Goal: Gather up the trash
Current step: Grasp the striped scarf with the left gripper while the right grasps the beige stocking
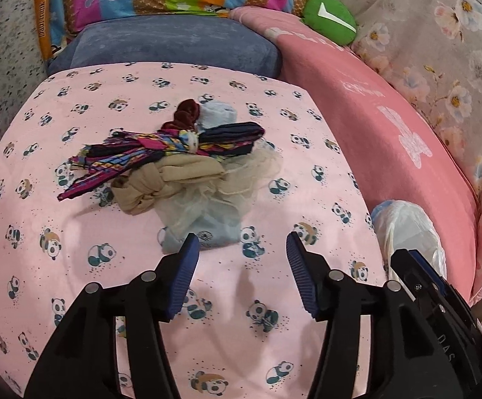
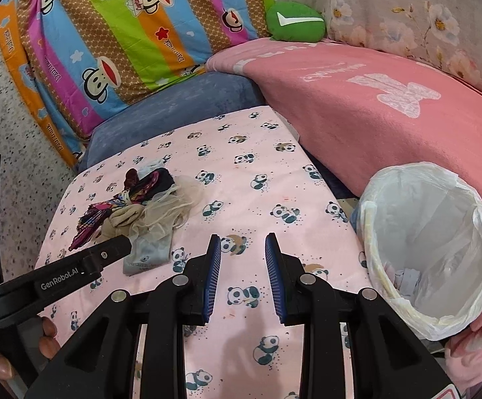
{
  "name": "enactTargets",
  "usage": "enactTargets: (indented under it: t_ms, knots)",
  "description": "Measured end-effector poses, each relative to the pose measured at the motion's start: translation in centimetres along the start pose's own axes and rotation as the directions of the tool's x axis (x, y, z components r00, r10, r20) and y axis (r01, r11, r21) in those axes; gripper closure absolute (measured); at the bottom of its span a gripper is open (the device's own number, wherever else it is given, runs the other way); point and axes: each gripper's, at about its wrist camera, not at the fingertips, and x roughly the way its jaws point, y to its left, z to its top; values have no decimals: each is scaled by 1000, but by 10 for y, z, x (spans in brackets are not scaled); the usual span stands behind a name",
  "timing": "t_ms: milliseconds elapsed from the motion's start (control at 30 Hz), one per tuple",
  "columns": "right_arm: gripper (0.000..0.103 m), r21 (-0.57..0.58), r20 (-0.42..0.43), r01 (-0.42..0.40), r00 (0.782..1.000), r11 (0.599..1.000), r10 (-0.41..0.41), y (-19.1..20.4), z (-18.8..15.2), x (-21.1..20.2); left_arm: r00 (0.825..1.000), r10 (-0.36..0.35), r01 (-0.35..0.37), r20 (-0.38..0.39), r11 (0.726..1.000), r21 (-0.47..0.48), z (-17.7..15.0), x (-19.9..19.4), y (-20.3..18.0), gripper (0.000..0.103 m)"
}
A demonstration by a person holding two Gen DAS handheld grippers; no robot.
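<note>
Pinks, pandas and bright stripes

The sheet is pale pink with teal-and-white pandas; the blanket is deeper pink with a white motif. The pillow has orange, blue, green and magenta stripes with cartoon monkeys. The cushion is dusty blue. The rag pile mixes maroon, navy, multicolour stripes, beige and pale blue. The bin liner is white. The fingers are blue-padded on black.

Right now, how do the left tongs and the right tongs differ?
The left tongs stand wider apart than the right tongs, whose blue pads sit closer together. The left tongs hang just short of the pile of socks and stockings, their tips at the light blue sock; the right tongs hang over bare panda-print sheet, nearer the lined bin. Both are empty.
</note>
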Motion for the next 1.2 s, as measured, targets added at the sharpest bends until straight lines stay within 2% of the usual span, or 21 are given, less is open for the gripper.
enactTargets:
  t_ms: [267, 433, 667, 733, 800, 833, 967, 1200]
  knots:
    - [75, -47, -21, -39, 999, 998, 38, 33, 5, 22, 998, 52, -50, 36, 997, -66, 26, -1, 48, 37]
    - [75, -58, -46, -69, 997, 996, 67, 54, 11, 44, 997, 59, -55, 48, 995, -89, 49, 8, 72, 37]
    - [75, -75, -77, -116, 991, 990, 110, 84, 22, 78, 999, 42, -40, 18, 995, -91, 69, 39, 87, 37]
    - [75, -82, -88, -123, 989, 989, 116, 92, 23, 88, 1000, 18, -17, 1, 996, -86, 72, 48, 88, 43]
    - [75, -85, -100, -128, 988, 988, 120, 96, 22, 96, 1000, -11, 9, -25, 996, -88, 74, 59, 89, 64]
    - [75, -85, -107, -129, 987, 988, 120, 98, 21, 100, 999, -27, 24, -34, 996, -88, 74, 63, 90, 67]
    - [75, -85, -132, -135, 984, 987, 124, 104, 18, 112, 997, -78, 76, -22, 994, -80, 75, 62, 88, 95]
    - [75, -86, -130, -181, 977, 980, 169, 115, 20, 111, 991, -112, 120, 71, 986, -114, 82, 27, 99, 97]
